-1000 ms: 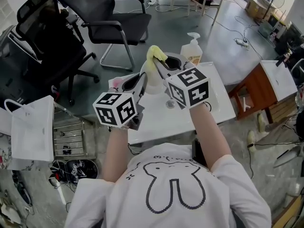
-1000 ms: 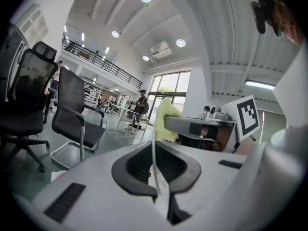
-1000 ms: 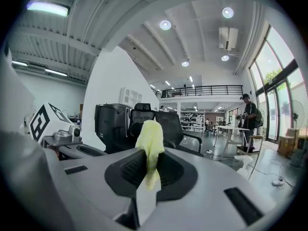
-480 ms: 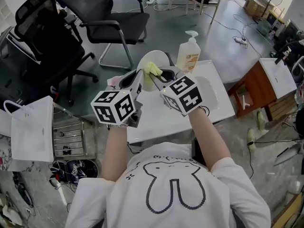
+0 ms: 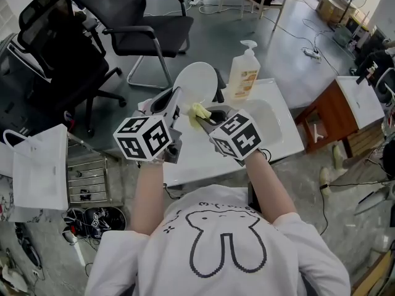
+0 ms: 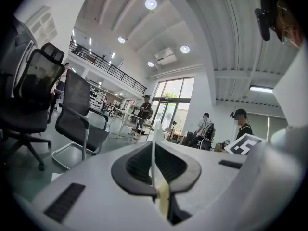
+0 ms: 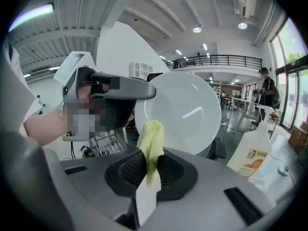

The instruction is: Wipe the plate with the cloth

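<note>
A white counter (image 5: pixel 281 142) stands in an open workshop, and above its far left edge a person holds a white plate (image 5: pixel 195 82) upright, its face turned toward the right gripper's camera (image 7: pixel 187 107). A pump bottle of soap (image 5: pixel 245 73) stands on the counter just right of the plate. The left gripper (image 5: pixel 174 102) is clamped on the plate's lower left rim, and in its own view the plate runs edge-on between the closed jaws (image 6: pixel 155 170). The right gripper (image 5: pixel 207 112) is closed on a small wad of yellow cloth (image 5: pixel 198 110), whose free tip (image 7: pixel 151 141) stands at the plate's lower rim; whether it touches the plate yet cannot be told. The risk lies in that narrow pinch on the rim: a firm push from the cloth could lever the plate out of the jaws and drop it onto the counter or the floor. With so little cloth protruding, the right gripper's bare tips could also scrape the plate.
</note>
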Demonstrator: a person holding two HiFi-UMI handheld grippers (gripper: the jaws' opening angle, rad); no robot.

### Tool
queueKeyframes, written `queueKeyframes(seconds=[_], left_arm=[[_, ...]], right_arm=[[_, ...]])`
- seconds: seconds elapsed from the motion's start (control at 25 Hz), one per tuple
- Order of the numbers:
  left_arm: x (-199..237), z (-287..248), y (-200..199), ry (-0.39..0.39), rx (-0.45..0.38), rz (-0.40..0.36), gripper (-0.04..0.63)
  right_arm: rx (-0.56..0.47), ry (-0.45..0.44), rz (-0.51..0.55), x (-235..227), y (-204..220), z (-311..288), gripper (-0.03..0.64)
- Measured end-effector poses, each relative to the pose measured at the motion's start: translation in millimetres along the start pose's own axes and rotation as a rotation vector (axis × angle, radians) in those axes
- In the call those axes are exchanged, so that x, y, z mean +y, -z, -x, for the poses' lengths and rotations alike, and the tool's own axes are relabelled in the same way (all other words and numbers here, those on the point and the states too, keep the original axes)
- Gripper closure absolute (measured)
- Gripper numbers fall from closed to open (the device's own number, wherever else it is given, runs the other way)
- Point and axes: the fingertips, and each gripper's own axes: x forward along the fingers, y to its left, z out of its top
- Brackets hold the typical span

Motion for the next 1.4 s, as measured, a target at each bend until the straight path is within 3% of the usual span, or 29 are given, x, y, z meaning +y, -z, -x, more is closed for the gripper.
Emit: queueKeyframes(seconds=[0.12, 0.4, 0.64, 0.88, 1.4], left_arm=[[0.7, 2.9, -0.8, -0.011, -0.015, -0.030, 0.577], [-0.4, 5.2, 1.8, -0.018, -0.024, -0.063, 0.577], [-1.6, 10.1, -1.7, -0.030, -0.048, -0.051, 0.577], [-0.1, 14.0, 1.2, -0.049, -0.056, -0.052, 0.577], [3.0, 23.2, 1.4, -0.027, -0.065, -0.015, 0.574]], right_arm=[[-0.036, -0.060, -0.109, 4.0, -4.8, 5.6, 0.568], [-0.278, -0.229, -0.436, 7.5, -52.0, 16.7, 0.568], [-0.307, -0.241, -0.534, 12.9, -65.4, 10.7, 0.568], [-0.276, -0.166, -0.431, 17.9, -59.3, 1.9, 0.568], [0.040, -0.022, -0.091, 20.3, -7.2, -11.2, 0.568]])
